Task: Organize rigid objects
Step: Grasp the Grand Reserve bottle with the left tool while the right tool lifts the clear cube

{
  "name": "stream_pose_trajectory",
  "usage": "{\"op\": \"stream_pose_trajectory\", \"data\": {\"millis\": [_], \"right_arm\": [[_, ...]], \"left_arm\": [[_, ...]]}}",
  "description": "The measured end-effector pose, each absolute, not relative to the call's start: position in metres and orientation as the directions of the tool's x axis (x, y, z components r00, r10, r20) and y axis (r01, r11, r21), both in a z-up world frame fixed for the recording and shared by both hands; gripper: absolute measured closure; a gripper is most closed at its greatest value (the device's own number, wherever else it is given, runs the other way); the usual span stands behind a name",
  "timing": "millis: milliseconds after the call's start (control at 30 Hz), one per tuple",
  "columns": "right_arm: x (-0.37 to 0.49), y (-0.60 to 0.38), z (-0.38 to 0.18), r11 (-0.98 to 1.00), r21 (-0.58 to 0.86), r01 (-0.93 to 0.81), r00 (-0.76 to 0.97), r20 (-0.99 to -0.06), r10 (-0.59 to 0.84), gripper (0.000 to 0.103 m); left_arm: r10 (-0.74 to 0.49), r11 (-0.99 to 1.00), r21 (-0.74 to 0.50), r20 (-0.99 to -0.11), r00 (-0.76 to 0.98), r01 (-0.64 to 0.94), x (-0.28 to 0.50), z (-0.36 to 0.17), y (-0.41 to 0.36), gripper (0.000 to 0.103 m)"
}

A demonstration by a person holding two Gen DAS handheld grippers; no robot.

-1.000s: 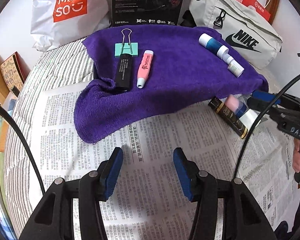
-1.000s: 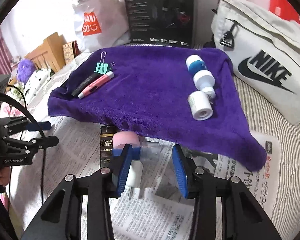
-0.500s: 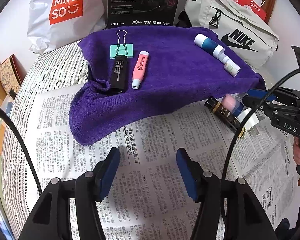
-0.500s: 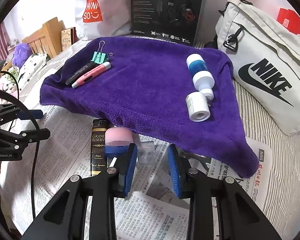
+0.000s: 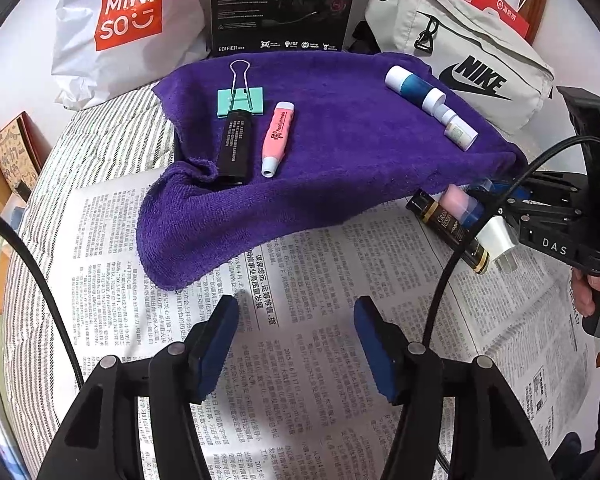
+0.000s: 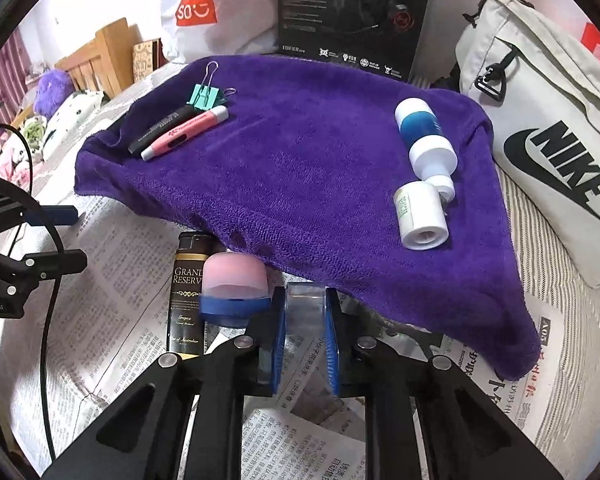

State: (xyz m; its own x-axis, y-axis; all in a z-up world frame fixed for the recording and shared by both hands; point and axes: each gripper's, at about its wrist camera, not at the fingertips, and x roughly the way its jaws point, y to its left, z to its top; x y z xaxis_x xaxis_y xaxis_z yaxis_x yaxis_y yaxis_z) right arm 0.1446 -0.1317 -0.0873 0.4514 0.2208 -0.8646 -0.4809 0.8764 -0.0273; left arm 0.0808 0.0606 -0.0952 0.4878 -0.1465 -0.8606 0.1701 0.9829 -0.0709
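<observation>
My right gripper (image 6: 305, 312) is shut on a small clear plastic piece (image 6: 305, 300) just below the near edge of the purple towel (image 6: 300, 160). Left of it stand a pink-capped blue jar (image 6: 234, 280) and a black "Grand Reserve" tube (image 6: 186, 292) on the newspaper. On the towel lie a green binder clip (image 5: 240, 98), a black marker (image 5: 236, 146), a pink pen (image 5: 278, 136), a blue-and-white bottle (image 5: 414, 88) and a small white bottle (image 5: 458, 130). My left gripper (image 5: 296, 344) is open over the newspaper (image 5: 320, 360) with nothing between its fingers.
A white Miniso bag (image 5: 128, 24), a black headset box (image 5: 280, 4) and a grey Nike bag (image 5: 468, 56) line the back. Striped bedding (image 5: 100, 120) lies under the paper. A person's hand (image 5: 592, 292) holds the right tool.
The right jaws have closed in on the clear plastic piece and now press it. The left jaws have widened a little; the left hand has stayed where it was.
</observation>
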Motion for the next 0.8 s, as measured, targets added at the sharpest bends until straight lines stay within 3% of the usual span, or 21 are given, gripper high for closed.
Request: {"op": "stream_pose_trajectory", "data": {"millis": [400, 800], "right_arm": [[0.129, -0.17, -0.08, 0.909, -0.006, -0.416, 0.464, -0.861, 0.207, 0.086], [0.09, -0.228, -0.084, 0.952, 0.04, -0.302, 0.515, -0.834, 0.199, 0.086]], "left_arm": [[-0.134, 0.986, -0.066, -0.862, 0.49, 0.154, 0.08, -0.09, 0.056, 0.045], [-0.228, 0.96, -0.119, -0.856, 0.464, 0.252, 0.096, -0.081, -0.001, 0.045]]}}
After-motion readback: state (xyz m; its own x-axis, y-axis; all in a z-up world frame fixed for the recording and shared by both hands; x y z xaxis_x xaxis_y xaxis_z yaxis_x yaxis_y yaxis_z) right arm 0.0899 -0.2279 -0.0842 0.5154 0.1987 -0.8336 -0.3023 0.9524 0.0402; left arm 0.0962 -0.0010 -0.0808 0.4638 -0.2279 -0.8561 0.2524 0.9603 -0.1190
